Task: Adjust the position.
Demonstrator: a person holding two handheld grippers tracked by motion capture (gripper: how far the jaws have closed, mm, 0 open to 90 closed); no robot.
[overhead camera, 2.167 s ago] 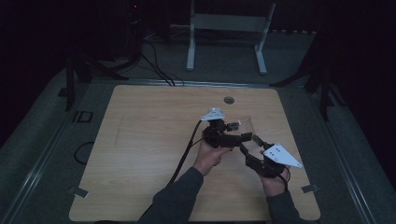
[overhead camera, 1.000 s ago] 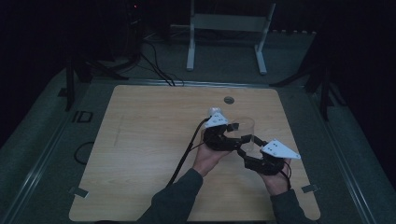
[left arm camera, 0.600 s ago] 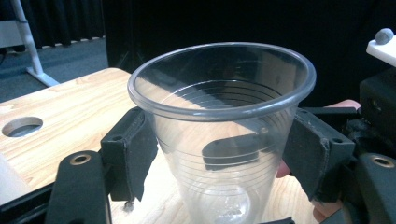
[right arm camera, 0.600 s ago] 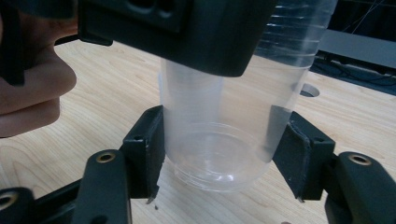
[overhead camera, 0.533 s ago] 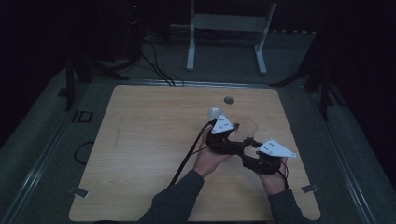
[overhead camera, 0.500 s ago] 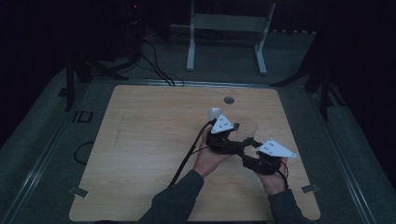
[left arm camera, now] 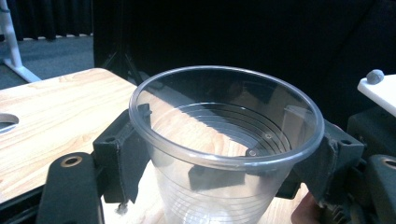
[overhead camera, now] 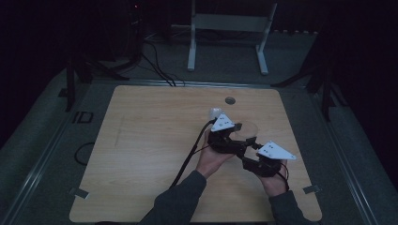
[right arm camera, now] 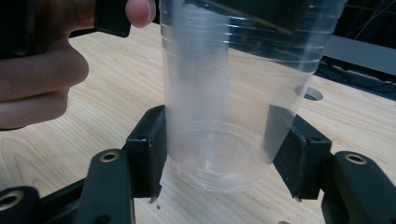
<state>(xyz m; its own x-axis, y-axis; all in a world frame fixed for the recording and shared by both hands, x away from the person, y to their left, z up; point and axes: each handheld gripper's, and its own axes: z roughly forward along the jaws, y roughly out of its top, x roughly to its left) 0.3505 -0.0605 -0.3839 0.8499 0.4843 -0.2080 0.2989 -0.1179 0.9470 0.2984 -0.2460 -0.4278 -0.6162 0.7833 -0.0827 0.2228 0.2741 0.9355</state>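
Clear plastic cup [left arm camera: 226,140], upright, right-of-centre on the wood surface [overhead camera: 141,154], looks like a nested stack. Left gripper [left arm camera: 224,158] pinches it just under the rim; right gripper [right arm camera: 219,154] pinches the base w/ jaws either side. Two grips at diff heights prob. so one cup can be pulled from the rest. Base looks just off the surface, can't tell for sure.
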